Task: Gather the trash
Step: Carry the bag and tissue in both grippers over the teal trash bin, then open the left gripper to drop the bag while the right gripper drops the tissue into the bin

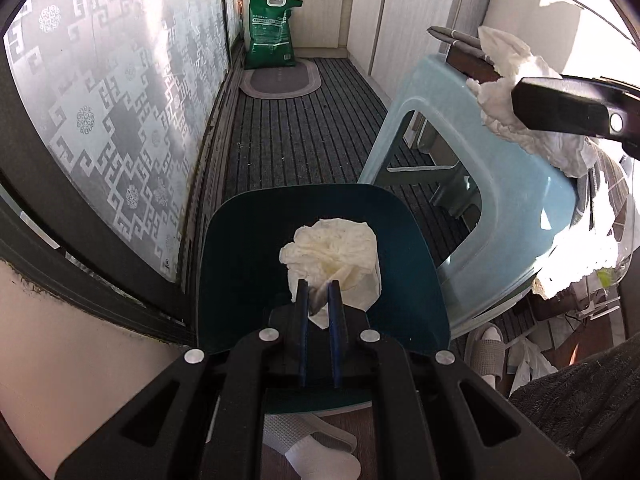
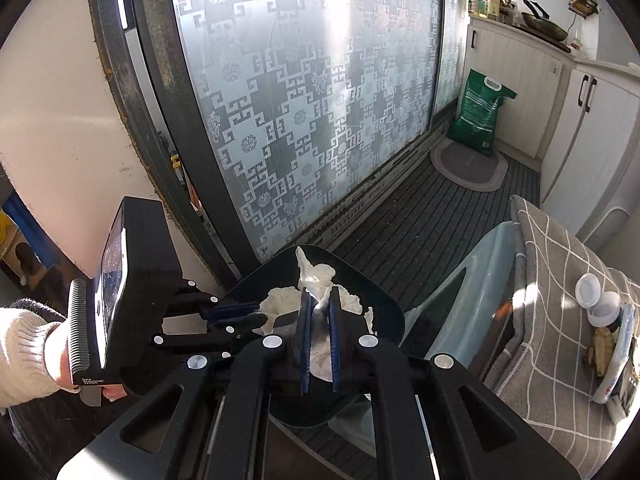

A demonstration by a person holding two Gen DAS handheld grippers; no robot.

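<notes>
My left gripper [image 1: 319,286] is shut on a crumpled white tissue [image 1: 336,248], which hangs just above the mouth of a dark teal bin [image 1: 240,272]. At the upper right of the left wrist view, my right gripper [image 1: 516,100] holds a second crumpled tissue [image 1: 504,76] in front of the stool. In the right wrist view, the right gripper [image 2: 320,294] is shut on its tissue [image 2: 316,272] over the same bin [image 2: 384,320]. The left gripper [image 2: 256,314] reaches in from the left with its own tissue [image 2: 280,300] beside it.
A pale blue plastic stool [image 1: 460,128] stands right of the bin. A frosted patterned glass door [image 2: 300,100] runs along the left. A green sack [image 1: 272,32] and an oval mat [image 1: 280,80] lie at the far end. A checked cloth [image 2: 560,280] and a slippered foot [image 1: 486,352] are at the right.
</notes>
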